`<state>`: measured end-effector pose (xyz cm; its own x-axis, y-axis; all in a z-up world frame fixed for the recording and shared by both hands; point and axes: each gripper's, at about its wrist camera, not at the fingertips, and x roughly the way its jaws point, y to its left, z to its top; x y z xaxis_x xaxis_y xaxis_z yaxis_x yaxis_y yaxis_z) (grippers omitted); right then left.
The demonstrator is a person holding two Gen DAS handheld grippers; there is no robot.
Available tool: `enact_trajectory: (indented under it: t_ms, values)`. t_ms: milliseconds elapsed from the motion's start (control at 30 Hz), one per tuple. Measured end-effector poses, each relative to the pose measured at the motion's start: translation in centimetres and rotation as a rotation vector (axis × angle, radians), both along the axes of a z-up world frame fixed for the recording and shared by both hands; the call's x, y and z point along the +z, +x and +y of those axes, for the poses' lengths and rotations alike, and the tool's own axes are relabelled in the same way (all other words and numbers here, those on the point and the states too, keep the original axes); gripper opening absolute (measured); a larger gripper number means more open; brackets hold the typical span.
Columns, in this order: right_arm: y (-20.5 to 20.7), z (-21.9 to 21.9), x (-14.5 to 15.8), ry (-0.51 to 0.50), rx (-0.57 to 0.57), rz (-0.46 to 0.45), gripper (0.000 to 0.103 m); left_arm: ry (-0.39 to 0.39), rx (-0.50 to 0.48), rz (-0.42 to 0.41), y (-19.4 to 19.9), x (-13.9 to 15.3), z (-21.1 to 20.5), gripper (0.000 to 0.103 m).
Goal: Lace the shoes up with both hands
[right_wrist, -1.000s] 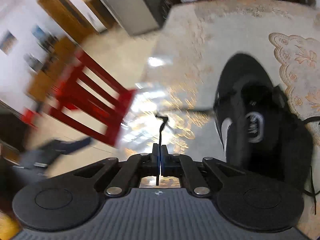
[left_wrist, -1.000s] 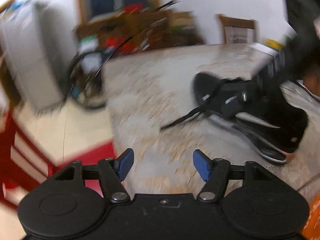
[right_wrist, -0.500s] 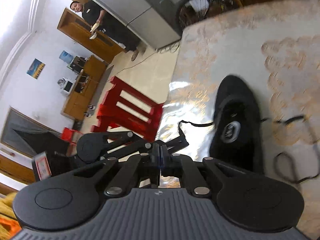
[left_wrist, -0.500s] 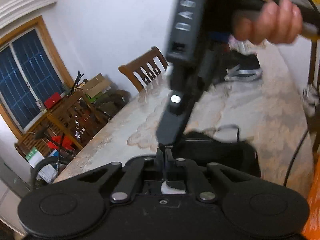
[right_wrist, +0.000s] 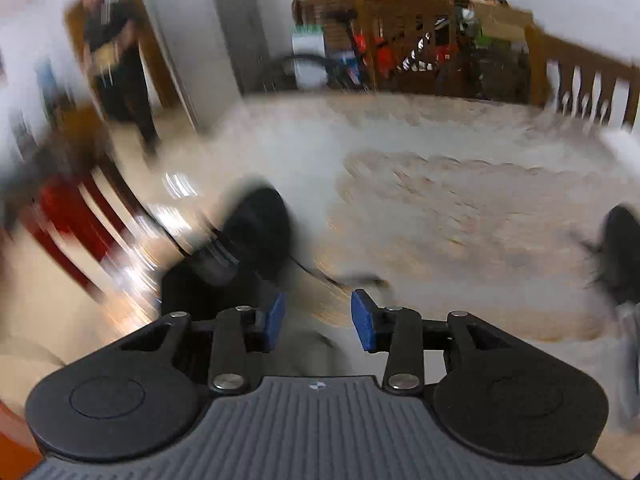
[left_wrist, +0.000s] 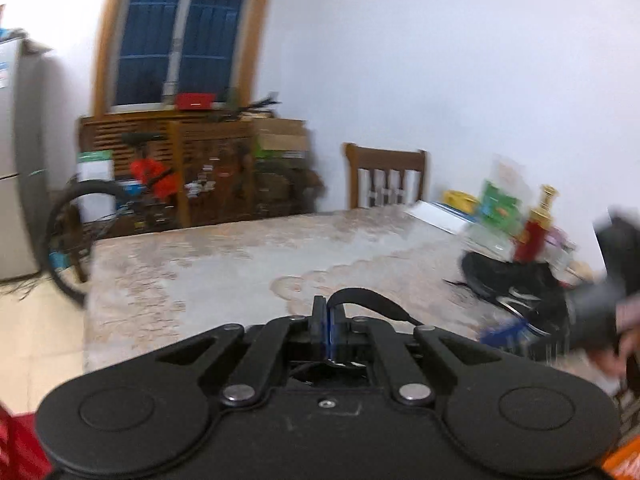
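My left gripper (left_wrist: 328, 332) is shut on a black shoelace (left_wrist: 360, 295), which loops out of the jaws and runs down to the right. In the right wrist view, one black shoe (right_wrist: 256, 224) lies blurred on the patterned tablecloth (right_wrist: 460, 208), ahead and left of my right gripper (right_wrist: 319, 320). Its jaws are opening, blue pads (right_wrist: 276, 316) apart, with nothing between them. A loose bit of lace (right_wrist: 352, 280) lies on the cloth just beyond. A second black shoe (left_wrist: 516, 284) sits at the table's right. A hand holds the blurred right gripper (left_wrist: 592, 312) beside it.
A red bottle (left_wrist: 534, 236), boxes and papers crowd the table's far right. A wooden chair (left_wrist: 386, 178) stands behind the table. A red stool (right_wrist: 68, 216) is off the left edge. A person (right_wrist: 116, 60) stands by the fridge (right_wrist: 192, 32), and a bicycle wheel (left_wrist: 68, 240) leans nearby.
The left gripper closed on the lace that the right gripper held, then rose with it. The right gripper let go, opened and swung away to the right.
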<state>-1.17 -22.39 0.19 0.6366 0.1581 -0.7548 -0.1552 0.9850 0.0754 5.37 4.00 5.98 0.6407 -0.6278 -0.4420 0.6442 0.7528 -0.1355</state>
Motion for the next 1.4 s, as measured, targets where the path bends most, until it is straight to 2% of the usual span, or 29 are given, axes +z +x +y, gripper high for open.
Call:
enact_trajectory:
  t_ms: [167, 267, 400, 500, 533, 600, 733, 833, 933, 1000, 1167, 1233, 1400]
  values:
    - [-2.6, 1.2, -5.6, -0.16, 0.145, 0.091, 0.039, -0.006, 0.083, 0.027, -0.1, 1.3, -0.2, 0.001]
    - [-3.3, 1.0, -7.3, -0.128, 0.145, 0.084, 0.039, -0.007, 0.109, 0.053, -0.2, 1.3, -0.6, 0.001]
    - [-1.8, 1.2, -8.8, -0.103, 0.121, 0.074, 0.035, -0.008, 0.117, 0.073, -0.4, 1.3, -1.4, 0.001]
    - [-0.8, 1.2, -9.7, -0.102, 0.108, 0.052, 0.016, 0.001, 0.125, 0.071, -0.7, 1.6, -2.1, 0.001]
    - [-0.6, 1.1, -9.7, -0.103, 0.107, 0.047, 0.002, 0.0, 0.128, 0.07, -0.8, 1.7, -2.3, 0.001]
    - [-0.1, 0.9, -9.4, -0.081, 0.096, 0.051, 0.001, -0.009, 0.138, 0.066, -1.0, 2.1, -2.3, 0.001]
    - [0.1, -1.9, -5.2, 0.182, 0.04, -0.04, 0.001, -0.027, 0.161, 0.035, -1.4, 2.9, -2.3, 0.001]
    - [0.4, -3.5, -1.0, 0.332, 0.032, -0.151, 0.001, -0.046, 0.174, 0.022, -1.4, 3.4, -2.4, 0.001]
    - [1.4, -4.2, 1.9, 0.454, 0.034, -0.211, 0.001, -0.052, 0.181, 0.031, -1.1, 3.4, -2.8, 0.001]
    - [2.0, -4.6, 3.5, 0.514, 0.049, -0.253, 0.001, -0.049, 0.181, 0.031, -1.0, 3.7, -3.2, 0.001]
    - [3.5, -5.0, 8.2, 0.578, 0.095, -0.366, 0.001, -0.059, 0.18, -0.05, -1.0, 6.1, -3.9, 0.001]
    - [4.6, -5.2, 9.5, 0.622, 0.105, -0.386, 0.001, -0.073, 0.185, -0.079, -0.9, 7.2, -4.2, 0.001]
    - [6.7, -5.7, 12.2, 0.812, 0.135, -0.402, 0.001, -0.097, 0.199, -0.139, -0.2, 9.3, -5.0, 0.001]
